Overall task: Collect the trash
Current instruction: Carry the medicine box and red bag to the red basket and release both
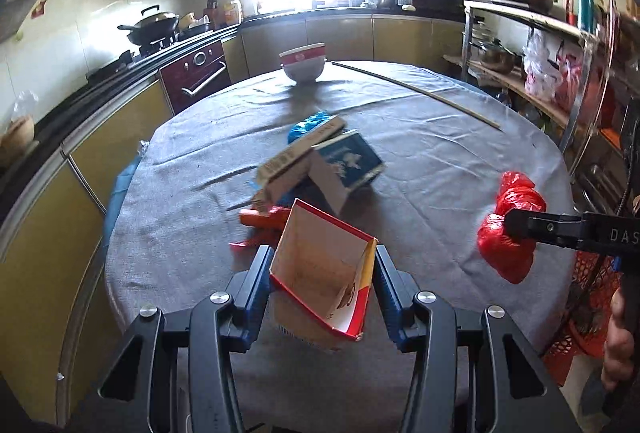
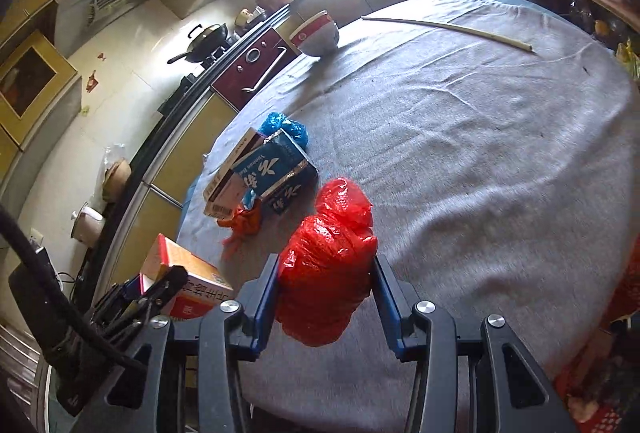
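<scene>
Grey-clothed table (image 1: 420, 153) bears cartons (image 1: 320, 161), bowl (image 1: 303, 65), long stick (image 1: 416, 91).

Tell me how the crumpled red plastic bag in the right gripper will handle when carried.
The crumpled red plastic bag probably squashes easily: its film wrinkles and bulges between the right gripper. It looks light, hanging clear of the grey tablecloth. The glossy film could slip.
</scene>
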`<state>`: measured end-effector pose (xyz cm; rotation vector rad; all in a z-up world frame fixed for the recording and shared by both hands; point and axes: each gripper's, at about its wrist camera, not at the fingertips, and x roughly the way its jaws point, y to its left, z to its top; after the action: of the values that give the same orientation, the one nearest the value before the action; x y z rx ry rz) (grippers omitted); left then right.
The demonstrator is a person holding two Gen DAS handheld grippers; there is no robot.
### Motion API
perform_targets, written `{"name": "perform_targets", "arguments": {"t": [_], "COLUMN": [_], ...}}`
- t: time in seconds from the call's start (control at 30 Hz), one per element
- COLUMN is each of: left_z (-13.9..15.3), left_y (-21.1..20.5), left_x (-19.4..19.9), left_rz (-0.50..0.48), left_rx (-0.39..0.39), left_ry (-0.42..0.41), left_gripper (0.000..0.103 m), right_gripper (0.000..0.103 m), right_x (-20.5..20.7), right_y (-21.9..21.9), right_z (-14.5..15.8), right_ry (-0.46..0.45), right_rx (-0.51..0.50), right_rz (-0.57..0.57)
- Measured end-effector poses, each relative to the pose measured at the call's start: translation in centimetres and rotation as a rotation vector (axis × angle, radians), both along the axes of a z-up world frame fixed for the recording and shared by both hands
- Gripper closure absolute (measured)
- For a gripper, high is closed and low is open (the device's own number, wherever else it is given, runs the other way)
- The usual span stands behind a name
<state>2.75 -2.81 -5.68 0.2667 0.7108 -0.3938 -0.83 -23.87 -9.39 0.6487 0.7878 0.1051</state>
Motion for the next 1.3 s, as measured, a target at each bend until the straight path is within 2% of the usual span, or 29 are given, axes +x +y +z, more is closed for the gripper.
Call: {"name": "perform_targets", "arguments": {"t": [0.13,0.57,1.1,1.3], "left_z": [0.3,0.8,1.7,2.0], "left_y": [-1.5,-4.1,-7.5,-8.7], "left_x": [-1.1,-3.0,-5.3,-6.2], "left_rz": [0.006,0.010,-0.040,-0.068], "left_rx": [0.035,0.075,0.114,0.104], "left_ry": [-0.015,-0.018,-0.053,-0.044], "left_gripper": [0.052,0.052,0.052,0.052], "right_gripper": [0.055,0.055,0.055,0.055], "right_x": [-1.4,-4.6,-8.3,-9.7], "right_y": [-0.3,-1.8,-4.1,-5.0], "right_z": [0.3,0.8,2.2,2.4], "right_ry": [-0.019,-0.057,-0.127,-0.141], "right_rx": [-0.010,-0.010,0.007,0.010], "right_rz": [-0.003,-0.016,-0.045,-0.059]}}
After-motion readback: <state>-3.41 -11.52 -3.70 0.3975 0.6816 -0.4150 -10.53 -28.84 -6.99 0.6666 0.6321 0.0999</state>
